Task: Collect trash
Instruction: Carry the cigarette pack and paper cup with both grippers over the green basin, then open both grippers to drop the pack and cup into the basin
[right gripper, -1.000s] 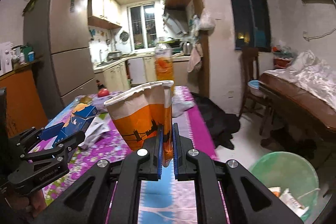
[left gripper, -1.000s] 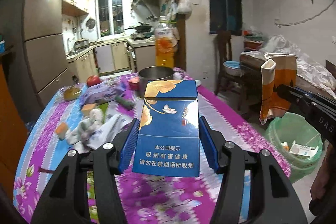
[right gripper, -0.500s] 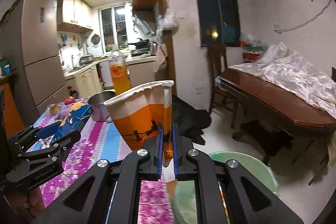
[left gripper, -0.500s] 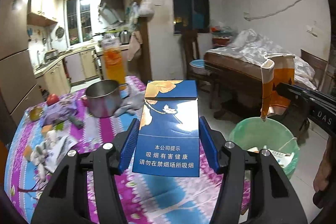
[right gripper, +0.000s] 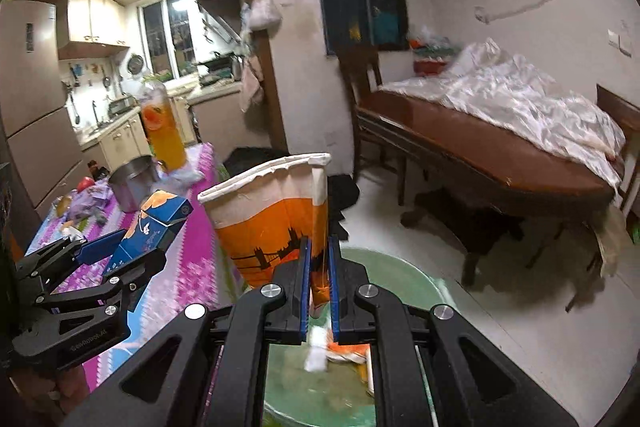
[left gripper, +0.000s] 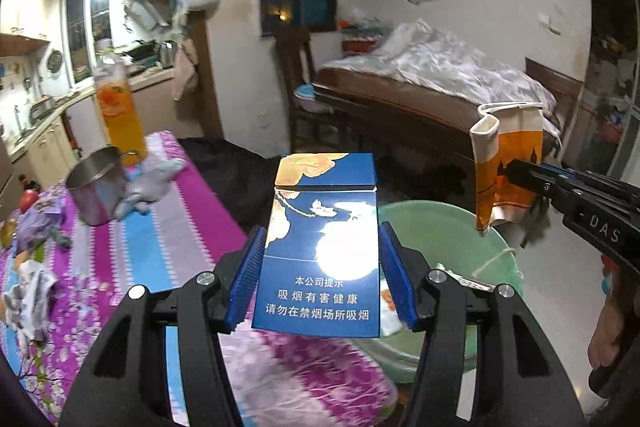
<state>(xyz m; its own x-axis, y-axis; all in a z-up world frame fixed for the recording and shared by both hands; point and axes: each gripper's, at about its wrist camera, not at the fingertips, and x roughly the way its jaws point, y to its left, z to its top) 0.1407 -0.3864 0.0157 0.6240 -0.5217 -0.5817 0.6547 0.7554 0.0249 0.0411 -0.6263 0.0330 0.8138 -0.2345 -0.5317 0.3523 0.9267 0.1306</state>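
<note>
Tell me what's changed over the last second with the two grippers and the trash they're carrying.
Both grippers swung away from the table toward the green bin, which now sits just beneath them. Nothing was released: the left gripper still clamps the blue cigarette pack, the right gripper the crushed orange cup.

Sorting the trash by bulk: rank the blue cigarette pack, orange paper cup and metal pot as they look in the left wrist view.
1. blue cigarette pack, enlarged by nearness
2. orange paper cup
3. metal pot, farther off, so unsure
</note>
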